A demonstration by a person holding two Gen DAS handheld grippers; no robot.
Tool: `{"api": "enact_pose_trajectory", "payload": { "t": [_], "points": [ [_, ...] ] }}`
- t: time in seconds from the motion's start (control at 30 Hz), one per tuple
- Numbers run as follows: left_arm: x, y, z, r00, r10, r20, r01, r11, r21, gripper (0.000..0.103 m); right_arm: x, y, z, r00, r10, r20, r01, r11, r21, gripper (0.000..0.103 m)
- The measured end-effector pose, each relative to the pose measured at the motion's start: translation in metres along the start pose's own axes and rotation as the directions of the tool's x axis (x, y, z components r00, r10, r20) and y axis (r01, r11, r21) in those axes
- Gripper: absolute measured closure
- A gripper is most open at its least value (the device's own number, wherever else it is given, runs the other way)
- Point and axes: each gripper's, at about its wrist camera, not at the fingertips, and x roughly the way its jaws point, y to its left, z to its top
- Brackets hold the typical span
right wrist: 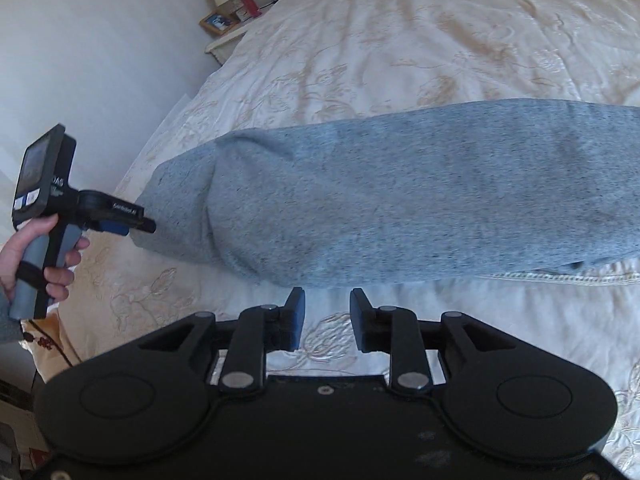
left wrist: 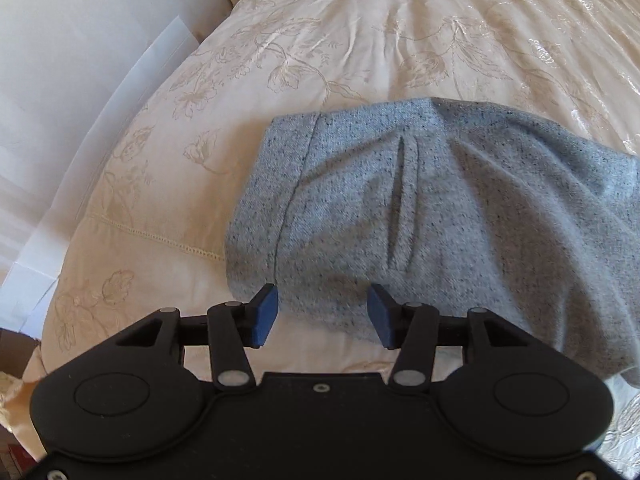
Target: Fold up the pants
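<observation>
Your left claw [left wrist: 322, 314] hangs open and empty over the grey pants [left wrist: 440, 208], folded along the bed's [left wrist: 320, 40] near edge; your right claw [right wrist: 326, 318] gapes empty beside them.

The left gripper [left wrist: 322, 314] tilts steeply downward with its blue pads apart and nothing clamped between them. The right gripper [right wrist: 327, 318] also angles down, jaws parted and empty. A hand [right wrist: 38, 258] wraps the left gripper's handle, off to the right gripper's left.
</observation>
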Motion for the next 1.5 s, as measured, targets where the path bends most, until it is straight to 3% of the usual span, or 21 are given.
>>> {"api": "enact_pose_trajectory", "payload": {
  "t": [0.07, 0.1, 0.2, 0.33, 0.47, 0.5, 0.57, 0.67, 0.77, 0.93, 1.1, 1.23, 1.37, 1.5],
  "points": [
    [0.020, 0.002, 0.007, 0.998, 0.063, -0.004, -0.062, 0.993, 0.098, 0.042, 0.016, 0.019, -0.002, 1.000, -0.002, -0.018, 0.001, 1.000, -0.027, 0.075],
    [0.033, 0.004, 0.010, 0.996, 0.088, -0.018, -0.084, 0.987, 0.140, 0.036, 0.022, 0.027, -0.002, 1.000, -0.007, -0.027, 0.006, 0.999, -0.041, 0.075],
    [0.062, 0.008, 0.021, 0.997, 0.043, -0.065, -0.029, 0.977, 0.209, 0.032, 0.042, 0.041, 0.000, 0.999, -0.027, -0.047, 0.023, 0.995, -0.094, 0.074],
    [0.069, -0.006, 0.034, 0.996, 0.068, -0.061, -0.048, 0.958, 0.281, 0.032, 0.064, 0.054, -0.003, 0.995, -0.051, -0.082, 0.039, 0.989, -0.145, 0.072],
    [0.075, -0.012, 0.037, 0.995, 0.067, -0.073, -0.041, 0.949, 0.313, 0.032, 0.089, 0.045, 0.004, 0.988, -0.058, -0.143, 0.042, 0.992, -0.116, 0.071],
    [0.076, -0.012, 0.040, 0.995, 0.062, -0.078, -0.035, 0.948, 0.316, 0.032, 0.090, 0.044, 0.010, 0.990, -0.059, -0.129, 0.043, 0.991, -0.125, 0.071],
    [0.076, -0.008, 0.043, 0.994, 0.053, -0.092, -0.020, 0.946, 0.324, 0.032, 0.079, 0.038, 0.025, 0.998, -0.055, -0.010, 0.054, 0.994, -0.099, 0.071],
    [0.077, -0.005, 0.045, 0.995, 0.046, -0.094, -0.010, 0.936, 0.351, 0.029, 0.064, 0.017, 0.047, 0.991, -0.052, 0.123, 0.043, 0.996, 0.079, 0.071],
    [0.079, -0.004, 0.045, 0.995, 0.057, -0.084, -0.021, 0.927, 0.375, 0.025, 0.068, 0.008, 0.051, 0.998, -0.016, 0.068, 0.008, 0.993, 0.115, 0.069],
    [0.076, -0.011, 0.042, 0.995, 0.076, -0.065, -0.043, 0.909, 0.414, 0.025, 0.077, 0.027, 0.031, 0.996, 0.080, -0.034, -0.079, 0.997, 0.020, 0.069],
    [0.075, -0.013, 0.042, 0.994, 0.078, -0.070, -0.041, 0.902, 0.429, 0.025, 0.089, 0.053, 0.012, 0.996, 0.062, -0.067, -0.066, 0.996, -0.063, 0.069],
    [0.063, -0.002, 0.038, 0.995, 0.037, -0.091, 0.003, 0.914, 0.406, 0.027, 0.095, 0.074, 0.009, 1.000, -0.007, 0.022, 0.011, 0.983, -0.185, 0.069],
    [0.034, 0.015, 0.017, 0.985, -0.104, -0.138, 0.145, 0.932, 0.332, 0.028, 0.104, 0.090, 0.005, 0.999, -0.041, 0.029, 0.048, 0.957, -0.285, 0.069],
    [0.010, 0.021, -0.014, 0.975, -0.160, -0.152, 0.200, 0.933, 0.298, 0.028, 0.105, 0.094, 0.000, 0.997, -0.075, 0.022, 0.078, 0.925, -0.372, 0.069]
  ]
}}
